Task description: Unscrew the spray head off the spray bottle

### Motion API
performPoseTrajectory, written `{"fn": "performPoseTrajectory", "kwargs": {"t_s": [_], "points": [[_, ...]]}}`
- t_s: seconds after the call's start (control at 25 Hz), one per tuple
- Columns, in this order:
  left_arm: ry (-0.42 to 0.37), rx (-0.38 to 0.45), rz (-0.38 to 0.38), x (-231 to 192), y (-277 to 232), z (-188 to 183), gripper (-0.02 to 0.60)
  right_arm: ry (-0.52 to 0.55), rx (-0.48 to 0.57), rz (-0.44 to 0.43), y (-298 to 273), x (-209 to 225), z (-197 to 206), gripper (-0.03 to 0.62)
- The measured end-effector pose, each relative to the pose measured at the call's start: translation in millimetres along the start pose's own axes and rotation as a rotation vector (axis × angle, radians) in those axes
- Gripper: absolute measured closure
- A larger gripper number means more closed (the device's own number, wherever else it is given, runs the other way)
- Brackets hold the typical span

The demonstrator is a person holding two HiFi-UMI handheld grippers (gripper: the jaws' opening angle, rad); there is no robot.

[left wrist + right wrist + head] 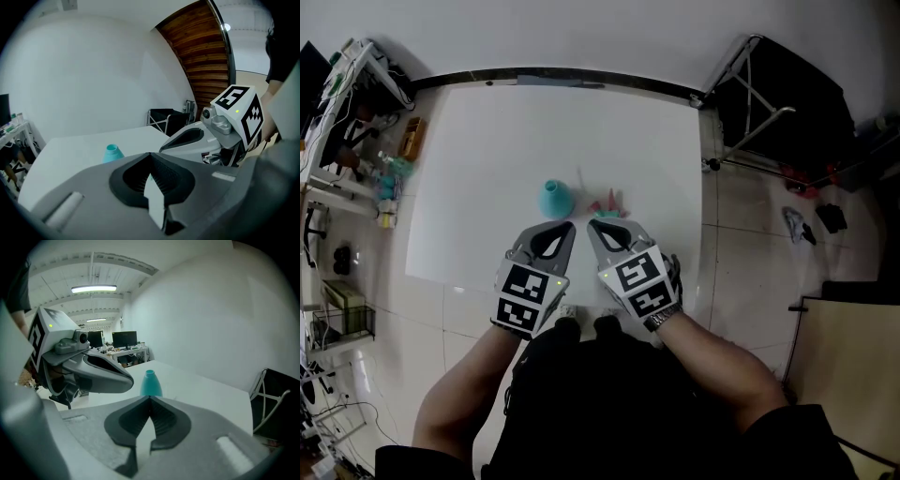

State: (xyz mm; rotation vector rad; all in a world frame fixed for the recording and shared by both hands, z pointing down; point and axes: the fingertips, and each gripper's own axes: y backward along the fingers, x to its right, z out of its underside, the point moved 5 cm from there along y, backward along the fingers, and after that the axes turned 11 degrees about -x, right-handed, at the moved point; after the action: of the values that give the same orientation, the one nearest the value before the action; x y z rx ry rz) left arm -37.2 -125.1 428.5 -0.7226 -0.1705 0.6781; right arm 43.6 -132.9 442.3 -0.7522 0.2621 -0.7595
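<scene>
Spray bottle [556, 199] stands upright on the white table [469, 169], just ahead of my left gripper [569, 226]. Its detached spray head [607, 206] lies before my right gripper [592, 224]. Both pairs of jaws are closed, holding nothing.

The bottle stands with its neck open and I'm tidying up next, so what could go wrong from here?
1. The bottle stands uncapped just ahead of the shut left gripper and right gripper; a nudge might tip it and spill any contents, which I cannot see.
2. The spray head lies loose on the table beside it; a careless sweep could knock it away.
</scene>
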Motion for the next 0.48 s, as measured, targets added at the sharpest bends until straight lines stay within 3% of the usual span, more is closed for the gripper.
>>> {"fn": "performPoseTrajectory", "kwargs": {"t_s": [0.48], "points": [[0.018, -0.006, -0.007, -0.7, 0.2, 5.2, 0.565, -0.012, 0.006, -0.025, -1.1, -8.0, -0.6, 0.602]]}}
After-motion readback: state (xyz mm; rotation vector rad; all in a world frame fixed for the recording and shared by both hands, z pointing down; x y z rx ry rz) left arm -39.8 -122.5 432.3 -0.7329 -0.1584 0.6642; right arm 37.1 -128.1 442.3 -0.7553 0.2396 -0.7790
